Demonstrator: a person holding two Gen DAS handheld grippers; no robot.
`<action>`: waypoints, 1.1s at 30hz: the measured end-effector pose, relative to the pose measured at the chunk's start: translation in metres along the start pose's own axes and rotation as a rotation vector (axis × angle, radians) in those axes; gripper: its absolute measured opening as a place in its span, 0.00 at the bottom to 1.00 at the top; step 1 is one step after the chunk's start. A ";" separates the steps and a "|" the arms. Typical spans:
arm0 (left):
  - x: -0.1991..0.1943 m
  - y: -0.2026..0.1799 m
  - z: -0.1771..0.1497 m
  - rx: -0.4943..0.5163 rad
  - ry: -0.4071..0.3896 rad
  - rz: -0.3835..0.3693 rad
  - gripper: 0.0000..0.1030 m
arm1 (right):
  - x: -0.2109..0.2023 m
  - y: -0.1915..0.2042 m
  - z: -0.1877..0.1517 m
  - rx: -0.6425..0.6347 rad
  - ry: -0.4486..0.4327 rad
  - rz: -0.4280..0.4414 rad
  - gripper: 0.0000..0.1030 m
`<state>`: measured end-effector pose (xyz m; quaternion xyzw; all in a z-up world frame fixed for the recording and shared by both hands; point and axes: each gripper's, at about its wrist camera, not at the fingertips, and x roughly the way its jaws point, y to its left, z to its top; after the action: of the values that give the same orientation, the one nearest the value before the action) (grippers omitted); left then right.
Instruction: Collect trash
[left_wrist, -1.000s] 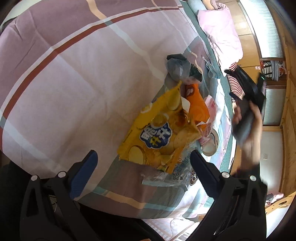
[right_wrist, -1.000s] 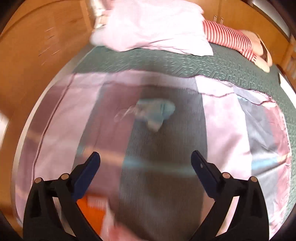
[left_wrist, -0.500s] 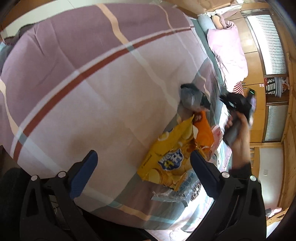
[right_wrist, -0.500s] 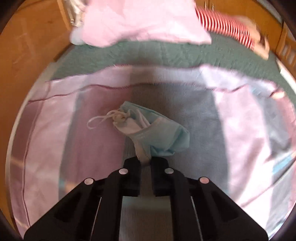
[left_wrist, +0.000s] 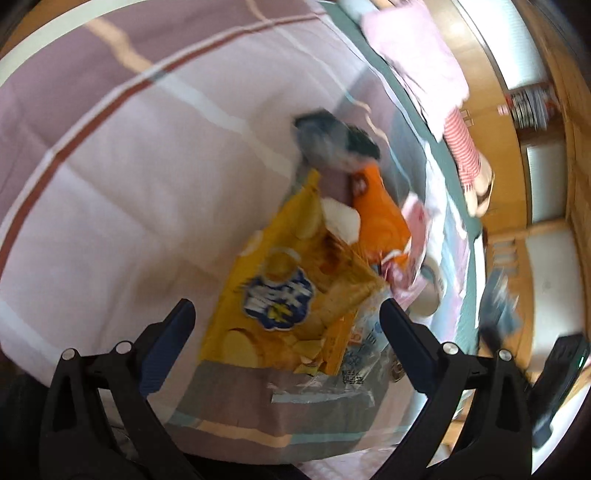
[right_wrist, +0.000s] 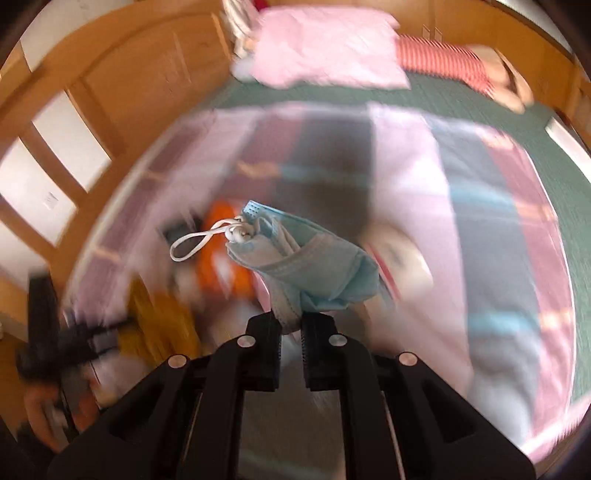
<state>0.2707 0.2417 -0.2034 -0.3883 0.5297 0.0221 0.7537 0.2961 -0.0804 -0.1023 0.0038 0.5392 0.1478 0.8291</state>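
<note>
A crumpled blue disposable face mask (right_wrist: 306, 258) is clamped between the closed fingers of the right gripper (right_wrist: 290, 326), above the striped bedsheet (right_wrist: 406, 192). The left gripper (left_wrist: 286, 325) is held wide open, empty, over a yellow crisp packet (left_wrist: 280, 295) among piled wrappers.

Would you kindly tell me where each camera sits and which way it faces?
Left wrist: on the left gripper, facing down at the yellow chip bag and orange packet on the bed; its open fingers show.
Right wrist: on the right gripper, facing along the bed toward the pink pillow; its fingers, shut on the blue mask, show.
Shared: bed, orange packet, pillow.
</note>
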 end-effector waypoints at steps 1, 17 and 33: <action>0.007 -0.006 -0.001 0.037 0.013 0.007 0.96 | 0.005 -0.006 -0.012 0.012 0.038 -0.011 0.09; 0.014 -0.022 -0.019 0.244 -0.035 0.105 0.52 | 0.072 -0.002 -0.057 -0.028 0.154 -0.214 0.67; -0.105 -0.073 -0.063 0.504 -0.575 0.191 0.49 | -0.045 0.042 -0.111 0.134 -0.298 -0.147 0.14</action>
<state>0.2080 0.1920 -0.0858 -0.1181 0.3193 0.0694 0.9377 0.1693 -0.0684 -0.1019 0.0416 0.4177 0.0481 0.9063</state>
